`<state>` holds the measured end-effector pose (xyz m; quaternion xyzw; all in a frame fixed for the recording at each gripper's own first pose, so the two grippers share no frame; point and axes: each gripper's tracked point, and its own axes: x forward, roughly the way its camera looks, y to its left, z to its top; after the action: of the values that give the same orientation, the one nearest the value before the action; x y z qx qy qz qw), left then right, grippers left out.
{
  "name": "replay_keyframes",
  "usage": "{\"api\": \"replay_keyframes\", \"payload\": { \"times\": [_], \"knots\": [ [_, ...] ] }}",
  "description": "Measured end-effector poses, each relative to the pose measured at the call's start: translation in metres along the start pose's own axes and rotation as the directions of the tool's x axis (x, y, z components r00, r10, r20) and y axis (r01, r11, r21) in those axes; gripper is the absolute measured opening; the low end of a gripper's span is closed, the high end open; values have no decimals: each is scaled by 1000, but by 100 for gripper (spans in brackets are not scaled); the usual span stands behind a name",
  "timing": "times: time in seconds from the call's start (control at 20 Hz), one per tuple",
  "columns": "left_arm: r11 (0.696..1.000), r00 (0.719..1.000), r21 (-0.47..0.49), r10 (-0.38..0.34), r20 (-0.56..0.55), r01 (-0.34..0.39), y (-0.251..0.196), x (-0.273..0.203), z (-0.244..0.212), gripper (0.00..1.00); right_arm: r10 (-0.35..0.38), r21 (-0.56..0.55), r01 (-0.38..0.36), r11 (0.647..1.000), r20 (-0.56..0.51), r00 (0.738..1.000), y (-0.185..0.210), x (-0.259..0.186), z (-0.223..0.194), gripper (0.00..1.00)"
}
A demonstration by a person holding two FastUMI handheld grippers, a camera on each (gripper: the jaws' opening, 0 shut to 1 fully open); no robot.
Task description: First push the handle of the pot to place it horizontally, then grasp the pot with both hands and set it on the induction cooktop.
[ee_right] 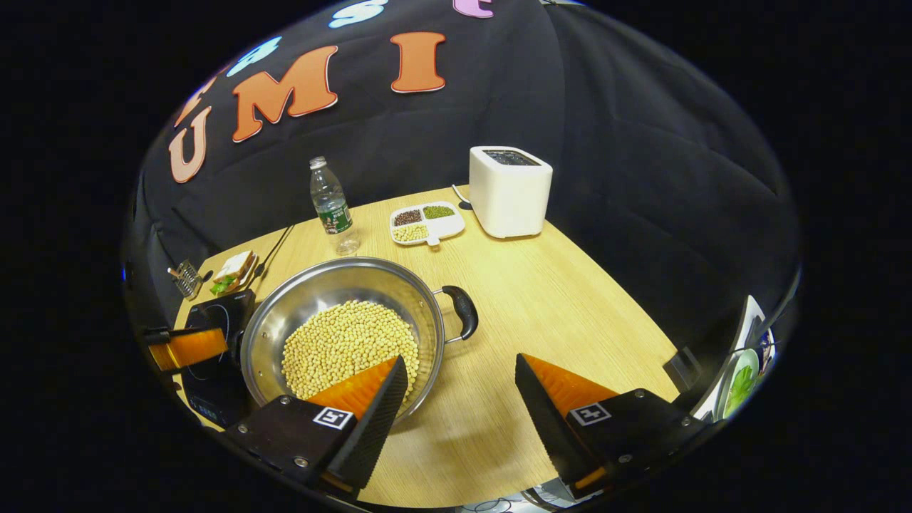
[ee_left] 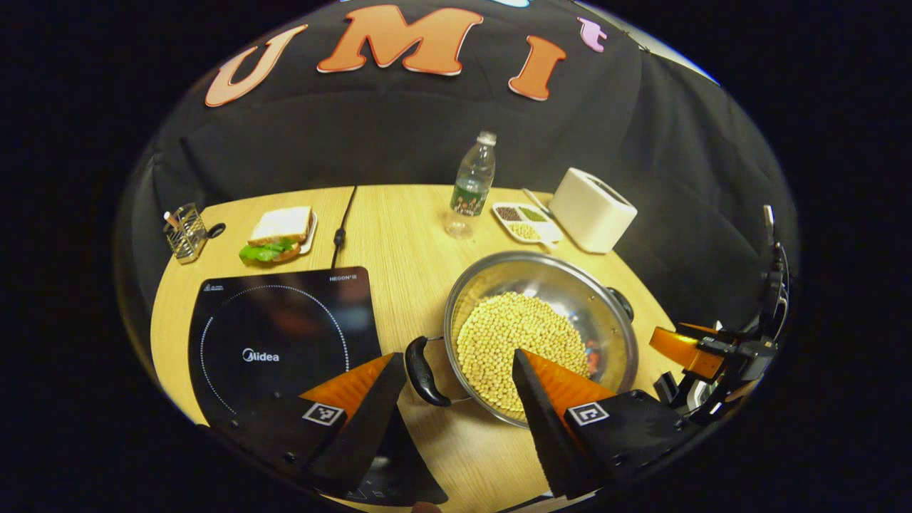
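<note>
A steel pot (ee_left: 548,274) holding soybeans (ee_left: 513,328) stands on the wooden table, just right of the black induction cooktop (ee_left: 278,342). Its black handles point left (ee_left: 424,370) and right (ee_left: 621,303). My left gripper (ee_left: 456,356) is open, and the near handle lies between its fingers without touching them. In the right gripper view the pot (ee_right: 335,281) sits left of centre with one handle (ee_right: 463,310) just ahead of my open right gripper (ee_right: 462,360). The other gripper (ee_right: 189,347) hovers beyond the pot, over the cooktop (ee_right: 226,312).
Behind the pot stand a water bottle (ee_left: 472,182), a white toaster (ee_left: 591,210) and a divided dish of beans (ee_left: 526,221). A sandwich plate (ee_left: 279,234), a wire holder (ee_left: 185,231) and the cooktop's cable (ee_left: 340,228) lie at the back left. Bare table (ee_right: 570,299) stretches right of the pot.
</note>
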<state>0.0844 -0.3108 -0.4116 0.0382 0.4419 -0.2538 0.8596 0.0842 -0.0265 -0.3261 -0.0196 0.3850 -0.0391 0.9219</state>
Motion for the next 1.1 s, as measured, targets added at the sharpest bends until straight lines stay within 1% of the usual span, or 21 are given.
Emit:
{"api": "replay_keyframes", "payload": {
  "times": [0.1, 0.2, 0.3, 0.45, 0.6, 0.7, 0.75, 0.8, 0.85, 0.95, 1.05, 1.1],
  "knots": [
    [1000, 999, -23, 6, -40, -7, 3, 14, -4, 99, -9, -14, 9, 1000, -12, 1000, 1, 9, 1, 95],
    [1000, 998, -16, 16, -68, -17, 5, 24, -7, 98, -11, -24, 11, 1000, -21, 1000, 0, 22, 6, 95],
    [999, 993, -20, 23, -112, -25, 5, 32, -16, 98, 5, -26, -6, 1000, -47, 999, -2, 37, 8, 95],
    [997, 987, -56, 34, -160, -44, 2, 41, -23, 98, 64, -22, -67, 998, -104, 993, 7, 67, 12, 95],
    [994, 978, -78, 57, -200, -74, 2, 52, -30, 98, 105, -34, -112, 993, -172, 980, 10, 94, 7, 95],
    [993, 974, -71, 79, -211, -96, 3, 58, -29, 99, 131, -48, -144, 988, -208, 969, 12, 103, 2, 95],
    [993, 972, -61, 88, -218, -103, 3, 59, -30, 97, 139, -57, -156, 986, -228, 964, 13, 107, -3, 93],
    [992, 969, -51, 98, -228, -112, 3, 60, -32, 99, 160, -51, -176, 983, -238, 958, 14, 107, -3, 72],
    [992, 967, -37, 108, -233, -120, 2, 61, -33, 99, 173, -44, -188, 981, -238, 956, 16, 107, -2, 63],
    [993, 963, -36, 102, -251, -115, -3, 64, -36, 98, 188, -13, -198, 980, -257, 948, 10, 104, -7, 59],
    [994, 959, -60, 69, -275, -89, -16, 68, -41, 99, 181, -7, -189, 982, -250, 951, 0, 105, -6, 53],
    [994, 956, -67, 64, -286, -87, -19, 72, -45, 98, 178, -2, -184, 983, -250, 952, -5, 103, -8, 53]
  ]
}}
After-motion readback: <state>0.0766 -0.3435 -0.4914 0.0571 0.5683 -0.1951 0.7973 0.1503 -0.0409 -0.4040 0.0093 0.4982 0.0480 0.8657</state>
